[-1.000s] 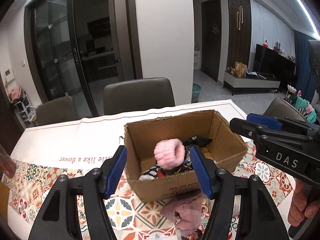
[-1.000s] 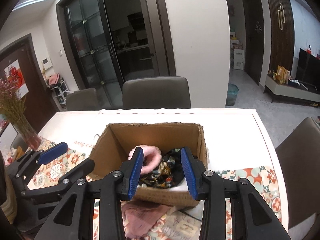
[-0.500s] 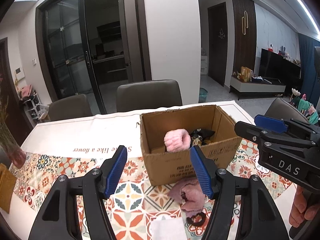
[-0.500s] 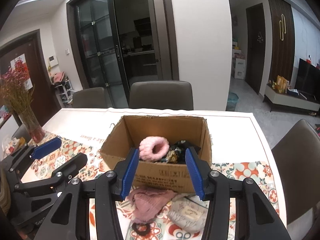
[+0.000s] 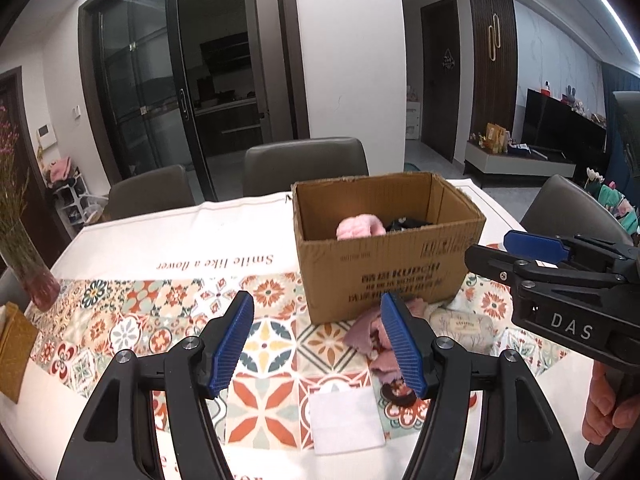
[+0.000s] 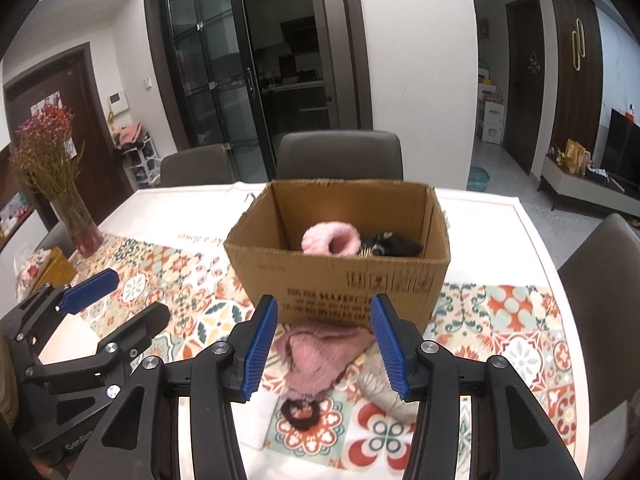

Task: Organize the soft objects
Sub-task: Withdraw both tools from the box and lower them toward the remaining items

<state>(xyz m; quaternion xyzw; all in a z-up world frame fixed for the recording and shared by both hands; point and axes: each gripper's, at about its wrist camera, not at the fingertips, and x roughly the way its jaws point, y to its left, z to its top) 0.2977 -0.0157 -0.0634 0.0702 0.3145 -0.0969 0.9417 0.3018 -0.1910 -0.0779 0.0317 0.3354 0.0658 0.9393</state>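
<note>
An open cardboard box [image 5: 384,264] [image 6: 340,280] stands on the patterned tablecloth. Inside it lie a fluffy pink cuff [image 5: 358,227] [image 6: 330,239] and a dark patterned cloth [image 5: 408,223] [image 6: 394,245]. On the table in front of the box are a mauve knit piece [image 5: 366,330] [image 6: 324,350], a pale labelled pouch [image 5: 460,326] [image 6: 380,388], a dark scrunchie [image 5: 398,394] [image 6: 300,412] and a white folded square [image 5: 346,420]. My left gripper [image 5: 316,320] [image 6: 120,304] is open and empty, short of the box. My right gripper [image 6: 324,320] [image 5: 504,250] is open above the mauve piece, holding nothing.
A glass vase of dried flowers [image 5: 24,256] [image 6: 80,220] stands at the table's left, with a yellow-brown item [image 5: 12,344] beside it. Grey chairs [image 6: 340,154] line the far side and one stands at the right [image 6: 600,280]. A hand [image 5: 608,412] grips the right tool.
Both grippers have drawn back from the box, which now looks farther off. The items on the table before it have come into view. The right jaws have widened a little.
</note>
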